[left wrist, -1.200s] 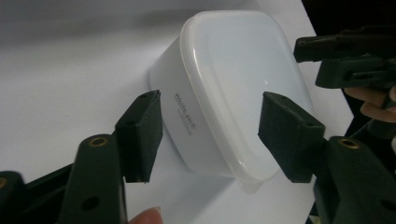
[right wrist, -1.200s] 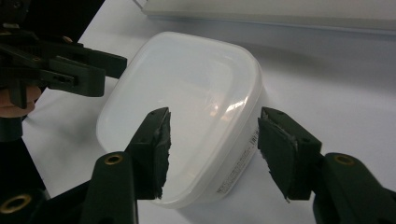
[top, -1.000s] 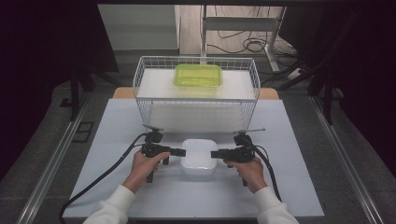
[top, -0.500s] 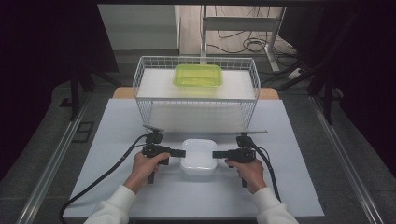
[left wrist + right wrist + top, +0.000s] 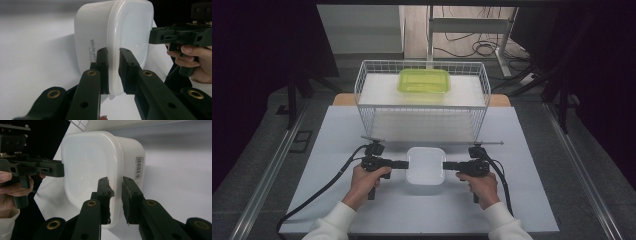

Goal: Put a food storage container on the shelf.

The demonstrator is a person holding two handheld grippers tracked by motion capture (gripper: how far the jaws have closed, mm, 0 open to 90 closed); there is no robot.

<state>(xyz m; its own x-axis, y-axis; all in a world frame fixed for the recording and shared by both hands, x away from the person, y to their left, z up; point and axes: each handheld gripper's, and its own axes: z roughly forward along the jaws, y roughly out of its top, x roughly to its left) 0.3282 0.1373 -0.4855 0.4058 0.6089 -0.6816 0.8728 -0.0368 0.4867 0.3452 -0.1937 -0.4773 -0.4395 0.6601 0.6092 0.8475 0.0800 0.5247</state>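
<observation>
On the white table (image 5: 337, 150), near its front edge and midway between its sides, sits a white plastic container (image 5: 426, 165): square, round-cornered, translucent lid, barcode on one wall. The left gripper (image 5: 398, 163) and right gripper (image 5: 451, 165) have just closed, pinching its lid rim from opposite sides.

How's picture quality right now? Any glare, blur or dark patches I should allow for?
High view: evenly lit table, surroundings dark, white container nearly blends in. Left gripper view: sharp on the container's lid rim, soft sheen on the lid, jaw bases blurred. Right gripper view: container's barcode label readable, faint shadow on the table beside it.
</observation>
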